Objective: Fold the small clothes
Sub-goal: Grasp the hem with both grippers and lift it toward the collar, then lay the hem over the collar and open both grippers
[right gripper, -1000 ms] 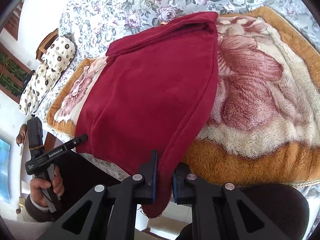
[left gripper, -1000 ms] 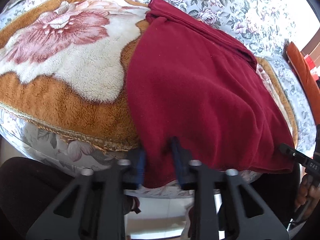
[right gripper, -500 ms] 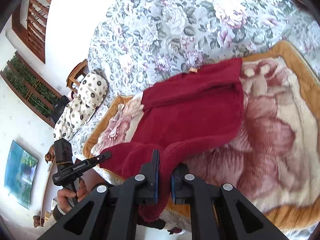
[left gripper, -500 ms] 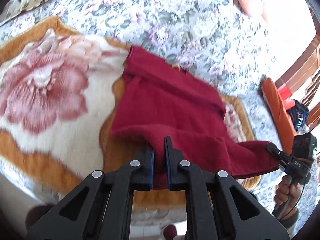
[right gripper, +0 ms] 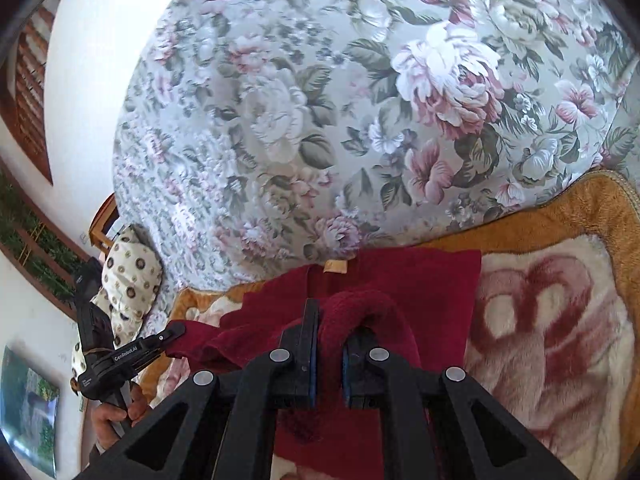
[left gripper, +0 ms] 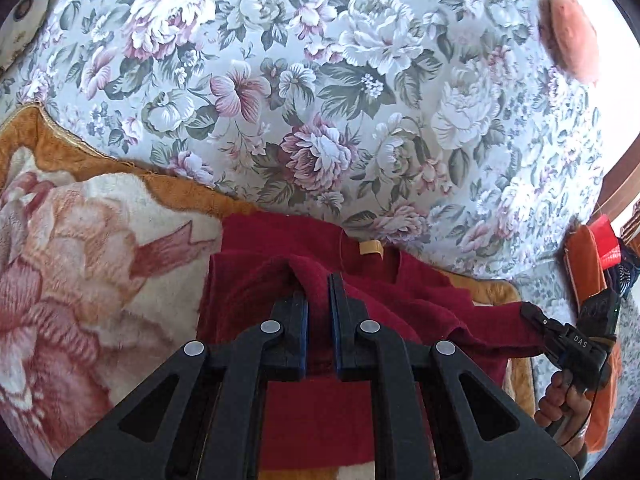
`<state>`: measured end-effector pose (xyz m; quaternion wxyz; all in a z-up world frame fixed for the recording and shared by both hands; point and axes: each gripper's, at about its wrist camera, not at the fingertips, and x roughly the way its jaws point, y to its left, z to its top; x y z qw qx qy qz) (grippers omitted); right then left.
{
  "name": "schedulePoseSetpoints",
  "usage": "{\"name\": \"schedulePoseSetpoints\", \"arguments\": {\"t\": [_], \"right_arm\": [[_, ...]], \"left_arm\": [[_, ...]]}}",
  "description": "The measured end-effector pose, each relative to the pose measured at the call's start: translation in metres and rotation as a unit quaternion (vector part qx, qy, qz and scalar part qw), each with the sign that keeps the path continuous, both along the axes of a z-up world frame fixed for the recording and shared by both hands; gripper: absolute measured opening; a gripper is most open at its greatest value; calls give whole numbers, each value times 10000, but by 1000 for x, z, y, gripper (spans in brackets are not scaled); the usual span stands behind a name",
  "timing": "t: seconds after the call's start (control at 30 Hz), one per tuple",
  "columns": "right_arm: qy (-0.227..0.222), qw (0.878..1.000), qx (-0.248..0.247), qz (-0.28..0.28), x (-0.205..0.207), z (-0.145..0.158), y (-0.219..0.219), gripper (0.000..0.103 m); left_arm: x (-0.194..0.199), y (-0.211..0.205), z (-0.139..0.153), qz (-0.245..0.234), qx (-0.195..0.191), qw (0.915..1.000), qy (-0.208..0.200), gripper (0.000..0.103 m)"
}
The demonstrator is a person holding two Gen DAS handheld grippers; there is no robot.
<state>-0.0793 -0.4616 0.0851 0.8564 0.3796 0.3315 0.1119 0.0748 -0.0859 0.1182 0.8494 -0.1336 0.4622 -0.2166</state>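
A dark red fleece garment (left gripper: pixel 260 248) lies on a brown and cream flowered blanket (left gripper: pixel 80 260), its collar with a tan label (left gripper: pixel 370 247) at the far side. My left gripper (left gripper: pixel 318 292) is shut on one corner of the garment's hem, held just short of the collar. The right gripper (left gripper: pixel 536 316) shows at the right edge in a person's hand, gripping the other corner. In the right wrist view my right gripper (right gripper: pixel 328 320) is shut on a bunched fold of the red garment (right gripper: pixel 420 276), and the left gripper (right gripper: pixel 180 330) pinches the cloth at the left.
A floral bedspread (left gripper: pixel 320 80) stretches beyond the blanket. A pink cushion (left gripper: pixel 568 20) lies at the far right. A spotted pillow (right gripper: pixel 128 280) sits at the bed's left edge. An orange cushion (left gripper: pixel 584 264) and wooden furniture stand beside the bed.
Both grippers have carried the hem from the bed's near edge up and forward over the garment, close to the collar. The lower half now lies doubled over the upper half.
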Motion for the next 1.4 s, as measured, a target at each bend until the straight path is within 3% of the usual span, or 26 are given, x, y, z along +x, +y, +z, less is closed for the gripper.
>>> {"name": "schedulePoseSetpoints", "arguments": {"t": [0.13, 0.2, 0.27, 0.33, 0.37, 0.4, 0.5, 0.57, 0.63, 0.73, 0.9, 1.07, 1.1, 1.13, 1.23, 1.4], "right_arm": [[747, 9964, -379, -88, 40, -42, -10, 11], [656, 9972, -359, -49, 40, -44, -12, 13], [402, 9989, -226, -89, 33, -36, -17, 21], [269, 9994, -132, -165, 31, -27, -23, 29], [281, 9993, -150, -183, 32, -24, -24, 29], [310, 9991, -225, -192, 32, -18, -25, 29], [92, 9975, -458, -529, 21, -1, -30, 32], [-27, 9961, -455, -762, 11, 10, -38, 33], [-152, 9960, -659, -579, 4, 20, -30, 33], [-142, 9904, -1375, -62, 5, 23, 4, 33], [398, 9807, -1882, 341, 40, -13, 44, 33], [900, 9673, -2366, 168, 87, -50, 50, 33], [1174, 9626, -2430, 241, 99, -63, 51, 33], [1357, 9603, -2424, 266, 105, -71, 50, 33], [1304, 9595, -2489, 183, 104, -64, 49, 33], [1052, 9641, -2430, 210, 67, -38, 50, 33]], "left_arm": [[31, -17, -26, -60, 378, 9989, 260, 9], [38, -16, -27, -57, 354, 9989, 309, 9], [42, -10, -23, -85, 112, 9995, 287, 17], [43, -4, -13, -6, 0, 9998, 211, 36], [43, 0, -7, 111, 17, 9999, 91, 58], [42, 5, 0, 218, -24, 9997, -62, 67], [38, 18, 19, 354, -236, 9987, -269, 70], [32, 18, 26, 255, -141, 9989, -368, 70], [22, 10, 27, 75, 82, 9987, -503, 70], [11, -12, 13, -237, 374, 9976, -538, 70], [19, -44, -33, -295, 967, 9947, -162, 70], [40, -46, -69, 147, 1615, 9868, 19, 70], [44, -44, -75, 201, 1720, 9848, 85, 70], [46, -43, -82, 200, 1764, 9840, 175, 70], [45, -36, -88, 199, 1619, 9863, 238, 70], [25, -23, -75, 202, 1501, 9885, 60, 70]]}}
